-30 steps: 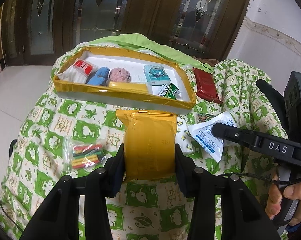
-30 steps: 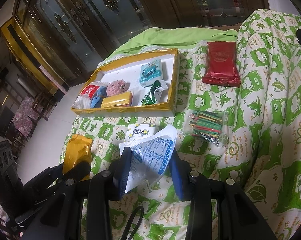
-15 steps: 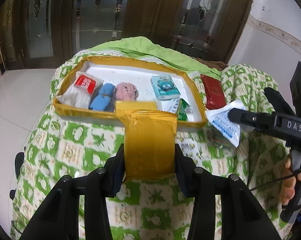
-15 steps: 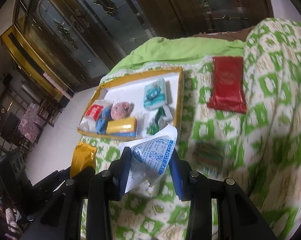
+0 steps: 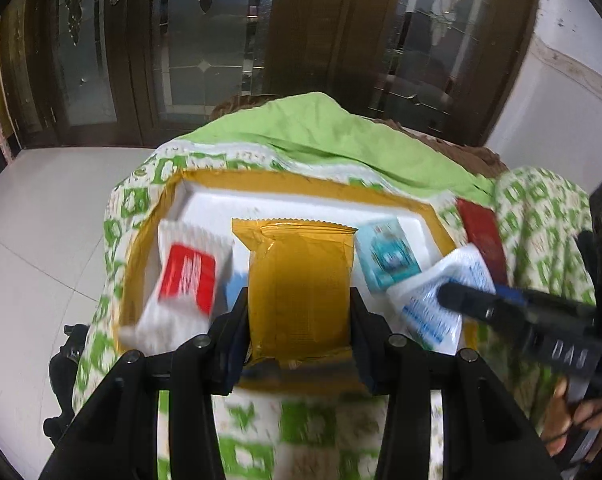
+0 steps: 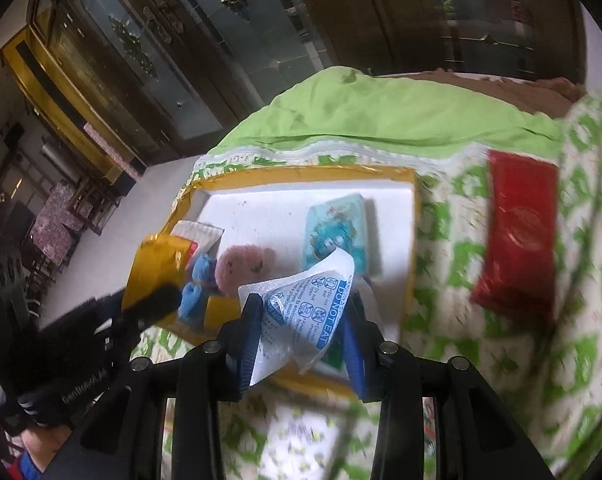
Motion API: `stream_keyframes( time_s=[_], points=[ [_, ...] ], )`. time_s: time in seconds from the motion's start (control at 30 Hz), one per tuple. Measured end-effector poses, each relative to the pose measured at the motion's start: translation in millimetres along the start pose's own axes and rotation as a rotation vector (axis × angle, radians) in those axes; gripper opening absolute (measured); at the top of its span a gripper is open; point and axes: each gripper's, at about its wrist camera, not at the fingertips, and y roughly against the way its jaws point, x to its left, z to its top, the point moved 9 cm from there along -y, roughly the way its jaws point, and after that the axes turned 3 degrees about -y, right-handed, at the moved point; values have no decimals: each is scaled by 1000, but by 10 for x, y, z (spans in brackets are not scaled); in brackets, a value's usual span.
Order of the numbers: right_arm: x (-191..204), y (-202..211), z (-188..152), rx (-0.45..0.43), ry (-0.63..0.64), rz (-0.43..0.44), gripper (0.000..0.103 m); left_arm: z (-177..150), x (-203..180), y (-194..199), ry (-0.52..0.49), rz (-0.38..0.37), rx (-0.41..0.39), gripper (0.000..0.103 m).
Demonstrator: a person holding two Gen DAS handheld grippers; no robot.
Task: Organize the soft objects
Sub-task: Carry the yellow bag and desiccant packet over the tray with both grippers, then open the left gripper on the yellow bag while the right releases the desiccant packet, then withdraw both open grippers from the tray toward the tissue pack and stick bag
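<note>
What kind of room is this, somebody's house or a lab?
Most likely a home, perhaps a living room. Tall wooden doors with leaded glass stand behind, the floor is pale tile, and the work surface is draped in a green-patterned quilt rather than a bench.

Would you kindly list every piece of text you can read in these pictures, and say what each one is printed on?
"DO NOT EAT": white sachet held in the right gripper.
"DAS": side of the right gripper, left wrist view.
"GenRobot.AI", partly blurred: body of the left gripper.
Sachet's small print and red-label packet: too blurred to read.
</note>
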Motion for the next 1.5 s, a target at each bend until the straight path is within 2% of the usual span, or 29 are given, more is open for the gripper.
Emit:
stream_keyframes(
  time_s=[0.27, 0.43, 0.7, 0.73, 0.77, 0.8, 0.83, 0.87, 0.9, 1.03, 1.13, 1.27, 1.5],
  points=[
    [142, -452, 183, -3, 34, -32, 40, 285, 206, -519, 40, 13, 61, 43],
    [121, -714, 104, 23, 55, -49, 40, 258, 296, -797, 38, 33, 95, 43],
    [86, -797, 147, 3, 36, -6, 43, 277, 346, -905, 42, 39, 91, 45],
    [86, -790, 150, -1, 34, -6, 46, 276, 354, -899, 45, 37, 89, 46],
    [85, -768, 156, -11, 33, -5, 54, 280, 350, -880, 51, 30, 85, 47],
    [87, -746, 161, -20, 32, -2, 59, 283, 349, -854, 59, 22, 78, 52],
    [87, -711, 159, -30, 31, 1, 69, 288, 359, -818, 68, 24, 70, 65],
    [94, -670, 164, -44, 33, 1, 73, 291, 375, -790, 75, 29, 62, 72],
    [106, -624, 169, -59, 38, -1, 73, 303, 398, -735, 88, 35, 45, 80],
    [130, -482, 150, -87, 46, 3, 75, 326, 436, -533, 119, 19, 15, 81],
    [100, -352, 100, -99, 19, 11, 82, 302, 448, -306, 113, 16, -21, 82],
    [33, -181, -2, -104, -23, 19, 93, 110, 508, 18, 99, 36, -66, 89],
    [-3, 38, -226, -91, -62, 37, 96, -331, 619, 355, 133, 52, -71, 92]
  ],
)
